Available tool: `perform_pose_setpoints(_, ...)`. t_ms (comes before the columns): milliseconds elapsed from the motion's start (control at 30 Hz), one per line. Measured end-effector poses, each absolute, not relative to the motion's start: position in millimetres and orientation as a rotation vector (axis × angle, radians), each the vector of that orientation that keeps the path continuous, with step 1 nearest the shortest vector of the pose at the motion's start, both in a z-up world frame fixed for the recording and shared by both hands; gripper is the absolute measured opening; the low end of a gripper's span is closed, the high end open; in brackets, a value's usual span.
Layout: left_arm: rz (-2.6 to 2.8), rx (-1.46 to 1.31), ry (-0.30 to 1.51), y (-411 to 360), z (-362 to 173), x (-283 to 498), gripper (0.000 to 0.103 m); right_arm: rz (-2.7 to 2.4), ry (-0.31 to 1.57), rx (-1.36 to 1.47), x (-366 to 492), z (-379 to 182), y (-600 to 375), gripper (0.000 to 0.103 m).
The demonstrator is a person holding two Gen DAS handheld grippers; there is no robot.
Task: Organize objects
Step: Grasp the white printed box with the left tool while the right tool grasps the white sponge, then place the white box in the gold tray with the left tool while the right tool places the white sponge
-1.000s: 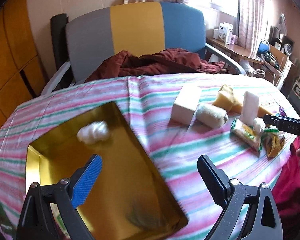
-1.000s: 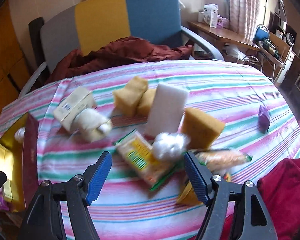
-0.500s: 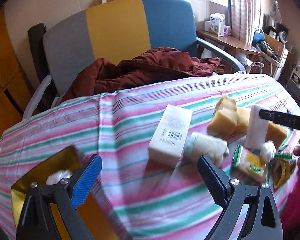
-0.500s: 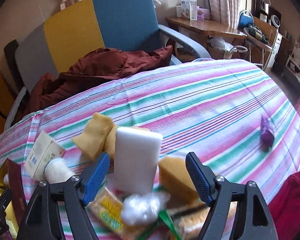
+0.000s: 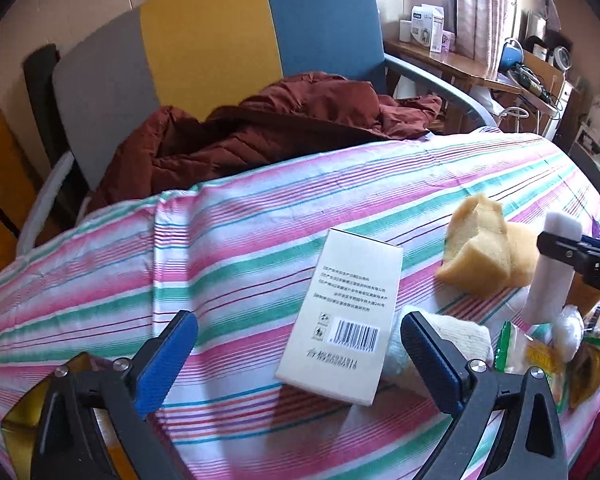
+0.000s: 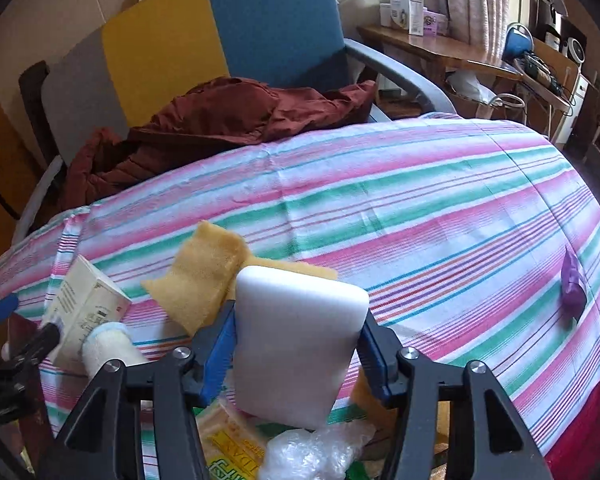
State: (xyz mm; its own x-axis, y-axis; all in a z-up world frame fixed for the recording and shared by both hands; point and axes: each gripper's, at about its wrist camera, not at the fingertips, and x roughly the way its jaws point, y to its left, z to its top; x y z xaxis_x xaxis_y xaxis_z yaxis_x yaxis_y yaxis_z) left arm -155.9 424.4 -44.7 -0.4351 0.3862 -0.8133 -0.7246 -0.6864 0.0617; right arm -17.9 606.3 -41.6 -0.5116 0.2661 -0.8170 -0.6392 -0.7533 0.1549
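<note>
My right gripper (image 6: 296, 344) is shut on an upright white foam sponge (image 6: 296, 344); the sponge also shows in the left wrist view (image 5: 552, 268) with a gripper finger across it. My left gripper (image 5: 298, 360) is open and empty, hovering over a cream box with a barcode (image 5: 348, 324) that lies flat on the striped tablecloth (image 5: 240, 248). A rolled white cloth (image 5: 460, 336) lies against the box's right side. Yellow sponges (image 5: 480, 252) sit behind. A corner of the gold tray (image 5: 20, 428) shows at the lower left.
Snack packets (image 6: 228, 440) and a clear plastic wad (image 6: 312, 452) lie under the right gripper. A purple packet (image 6: 572, 284) lies at the right. A chair (image 5: 204, 40) with a rust jacket (image 5: 268, 124) stands behind the table.
My right gripper advanced and closed on the white sponge. My left gripper moved right from over the gold tray to above the cream box, staying open.
</note>
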Motion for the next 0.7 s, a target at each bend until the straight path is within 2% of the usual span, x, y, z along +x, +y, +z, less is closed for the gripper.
perform_pose_setpoints(233, 2.114, -1.039, 0.579, 444, -53, -154, 0.1, 2.32, 0.614, -1.099, -17, -35, 602, 0.056)
perform_pose_setpoints(267, 2.107, -1.049, 0.582, 446, -56, -157, 0.09, 2.331, 0.609, -1.093, -17, -34, 601, 0.056)
perform_pose_setpoints(300, 2.091, -1.071, 0.58, 449, -60, -160, 0.069, 2.348, 0.598, -1.082, -17, -30, 599, 0.056)
perform_pose_setpoints(333, 2.053, -1.115, 0.558, 450, -65, -164, 0.053, 2.36, 0.587, -1.074, -17, -28, 597, 0.056)
perform_pose_setpoints(500, 2.055, -1.157, 0.468, 438, -62, -162, 0.05, 2.439, 0.54, -1.027, -16, -16, 587, 0.056)
perform_pose_setpoints(700, 2.104, -1.113, 0.404, 399, -27, -132, 0.051, 2.595, 0.562, -0.983, -14, 0, 571, 0.056)
